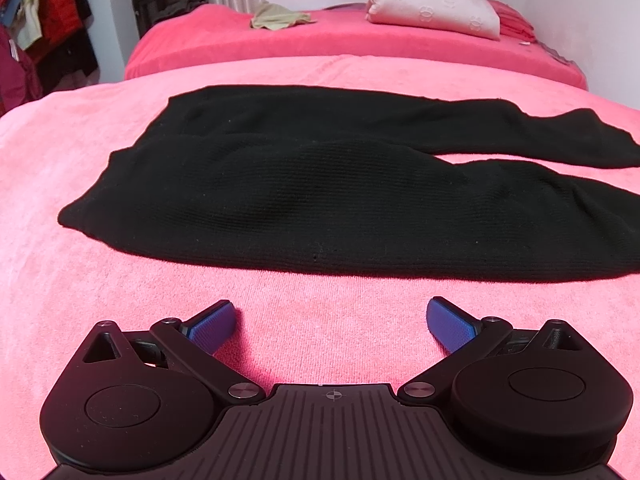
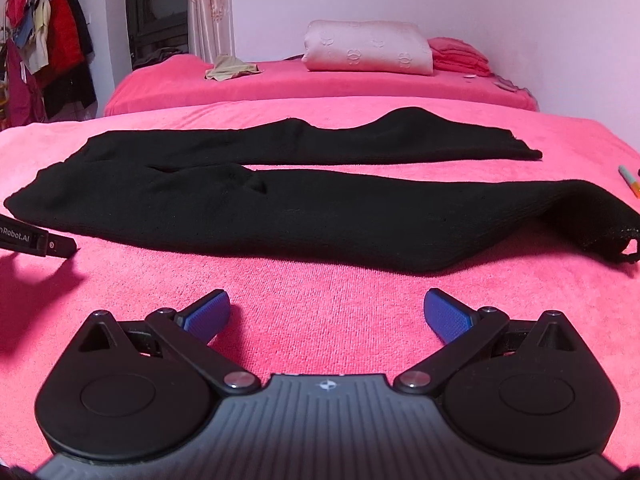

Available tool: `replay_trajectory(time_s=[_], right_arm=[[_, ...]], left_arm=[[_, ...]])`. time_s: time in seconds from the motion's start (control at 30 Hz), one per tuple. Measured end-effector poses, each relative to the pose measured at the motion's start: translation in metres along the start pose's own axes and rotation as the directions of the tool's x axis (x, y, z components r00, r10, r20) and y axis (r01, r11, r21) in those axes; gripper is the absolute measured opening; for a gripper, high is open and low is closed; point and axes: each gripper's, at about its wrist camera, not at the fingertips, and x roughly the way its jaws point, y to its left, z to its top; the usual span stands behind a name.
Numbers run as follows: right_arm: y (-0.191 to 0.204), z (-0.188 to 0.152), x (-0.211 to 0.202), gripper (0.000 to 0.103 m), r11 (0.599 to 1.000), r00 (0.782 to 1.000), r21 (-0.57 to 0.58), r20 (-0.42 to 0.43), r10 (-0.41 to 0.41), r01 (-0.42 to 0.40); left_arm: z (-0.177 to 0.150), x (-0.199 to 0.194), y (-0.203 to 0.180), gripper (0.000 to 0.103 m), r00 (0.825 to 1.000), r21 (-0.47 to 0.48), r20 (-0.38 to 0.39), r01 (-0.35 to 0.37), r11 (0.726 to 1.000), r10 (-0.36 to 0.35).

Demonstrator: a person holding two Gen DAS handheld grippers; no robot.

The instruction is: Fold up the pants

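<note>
Black knit pants [image 1: 320, 184] lie spread flat across a pink bed cover [image 1: 60, 272], waist to the left, both legs running right. In the right wrist view the pants [image 2: 280, 208] show both legs side by side, with the near leg's cuff at the right edge. My left gripper [image 1: 332, 320] hovers open just short of the pants' near edge, blue pads [image 1: 214, 322] wide apart and empty. My right gripper [image 2: 328, 314] is likewise open and empty in front of the near leg. The left gripper's black side [image 2: 38, 242] shows at the right wrist view's left edge.
A second pink bed [image 2: 320, 84] behind holds a folded pale quilt [image 2: 368, 52], a folded pink cloth [image 2: 458, 54] and a beige garment [image 2: 230, 68]. Clothes hang on a rack [image 2: 40, 48] at far left. A pen [image 2: 628, 180] lies on the cover at right.
</note>
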Motion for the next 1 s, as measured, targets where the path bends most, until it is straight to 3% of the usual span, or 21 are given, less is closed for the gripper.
replay_trajectory(time_s=[0.1, 0.23, 0.4, 0.47, 0.53, 0.6, 0.63, 0.7, 0.77, 0.87, 0.9, 0.93, 1.0], right_arm=[[-0.014, 0.007, -0.002, 0.103, 0.999, 1.000, 0.035, -0.004, 0.030, -0.030], [-0.053, 0.022, -0.005, 0.103, 0.986, 0.999, 0.164, 0.029, -0.034, 0.029], [-0.118, 0.036, 0.011, 0.103, 0.907, 1.000, 0.421, 0.026, -0.002, -0.009], [-0.132, 0.042, 0.015, 0.097, 0.881, 0.999, 0.472, 0.047, -0.010, -0.014], [-0.144, 0.047, 0.023, 0.069, 0.858, 0.998, 0.513, 0.062, -0.010, -0.024], [-0.158, 0.047, 0.035, 0.054, 0.825, 0.998, 0.564, 0.058, 0.002, -0.035], [-0.164, 0.048, 0.040, 0.035, 0.817, 0.998, 0.576, 0.062, 0.000, -0.036], [-0.172, 0.051, 0.042, 0.011, 0.825, 0.998, 0.565, 0.067, -0.006, -0.033], [-0.175, 0.051, 0.031, 0.011, 0.841, 0.992, 0.540, 0.120, -0.030, -0.040], [-0.181, 0.047, 0.018, 0.012, 0.854, 0.981, 0.520, 0.153, -0.120, 0.023], [-0.186, 0.045, 0.022, 0.023, 0.851, 0.988, 0.524, 0.109, -0.108, 0.036], [-0.191, 0.043, 0.027, 0.047, 0.846, 0.994, 0.530, 0.051, -0.093, 0.052], [-0.202, 0.036, 0.015, 0.057, 0.826, 0.987, 0.561, 0.088, -0.132, 0.060]], left_arm=[[0.002, -0.001, 0.002, 0.103, 1.000, 0.000, -0.018, 0.000, 1.000, 0.000], [0.004, -0.006, 0.011, 0.103, 0.999, -0.024, -0.034, -0.024, 0.999, 0.023], [0.005, -0.008, 0.030, 0.103, 0.998, -0.082, -0.035, -0.061, 0.995, 0.058], [0.006, -0.008, 0.036, 0.103, 0.997, -0.100, -0.044, -0.067, 0.993, 0.063], [0.006, -0.008, 0.040, 0.103, 0.997, -0.109, -0.048, -0.072, 0.991, 0.067], [0.005, -0.009, 0.042, 0.103, 0.996, -0.110, -0.046, -0.075, 0.991, 0.070], [0.005, -0.010, 0.043, 0.103, 0.997, -0.112, -0.044, -0.074, 0.991, 0.070], [0.005, -0.011, 0.045, 0.103, 0.997, -0.116, -0.043, -0.071, 0.991, 0.067], [0.005, -0.011, 0.047, 0.103, 0.997, -0.118, -0.042, -0.075, 0.990, 0.070], [0.005, -0.010, 0.052, 0.103, 0.996, -0.126, -0.041, -0.083, 0.989, 0.079], [0.005, -0.010, 0.054, 0.103, 0.996, -0.130, -0.040, -0.080, 0.988, 0.075], [0.005, -0.009, 0.056, 0.103, 0.997, -0.135, -0.040, -0.077, 0.988, 0.073], [0.005, -0.009, 0.061, 0.103, 0.997, -0.149, -0.038, -0.076, 0.986, 0.071]])
